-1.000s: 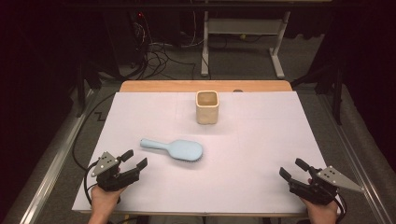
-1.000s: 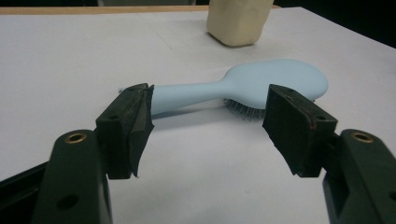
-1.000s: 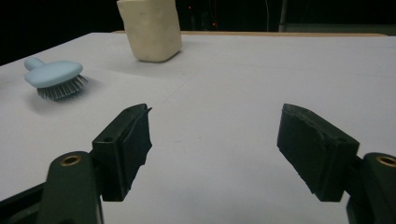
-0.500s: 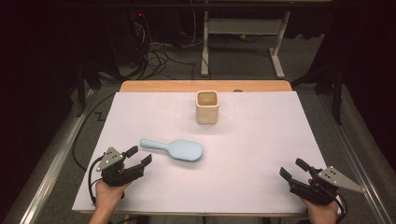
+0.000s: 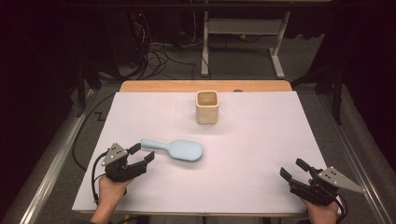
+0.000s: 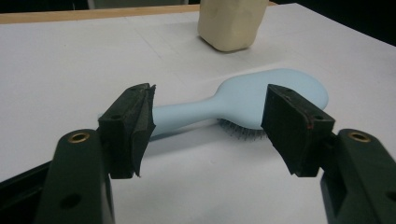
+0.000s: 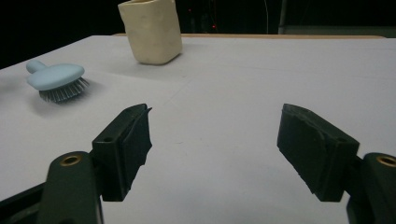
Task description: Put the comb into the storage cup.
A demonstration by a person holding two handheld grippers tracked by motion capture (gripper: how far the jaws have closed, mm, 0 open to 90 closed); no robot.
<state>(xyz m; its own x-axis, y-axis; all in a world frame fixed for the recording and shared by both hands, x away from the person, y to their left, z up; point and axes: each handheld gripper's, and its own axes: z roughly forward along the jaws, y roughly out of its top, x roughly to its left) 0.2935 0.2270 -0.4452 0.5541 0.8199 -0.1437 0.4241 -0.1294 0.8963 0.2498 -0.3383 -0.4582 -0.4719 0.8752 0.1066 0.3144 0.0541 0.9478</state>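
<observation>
1. Jaws of the left gripper [image 5: 135,155] are seen spread wide with nothing clamped, just short of the handle end of the hairbrush [image 5: 173,149].
2. Bristles down, the hairbrush is laid on the white table cover [image 5: 261,140], its long axis running from the handle beside the left gripper to the head farther right; it is straddled in the left gripper view [image 6: 243,100].
3. Compared with a second ago, the left gripper has been brought closer to the handle.
4. Well right of the hairbrush, the right gripper [image 5: 295,169] is held open and empty.
5. Beyond the hairbrush, a cream cup [image 5: 207,107] is stood upright.
</observation>
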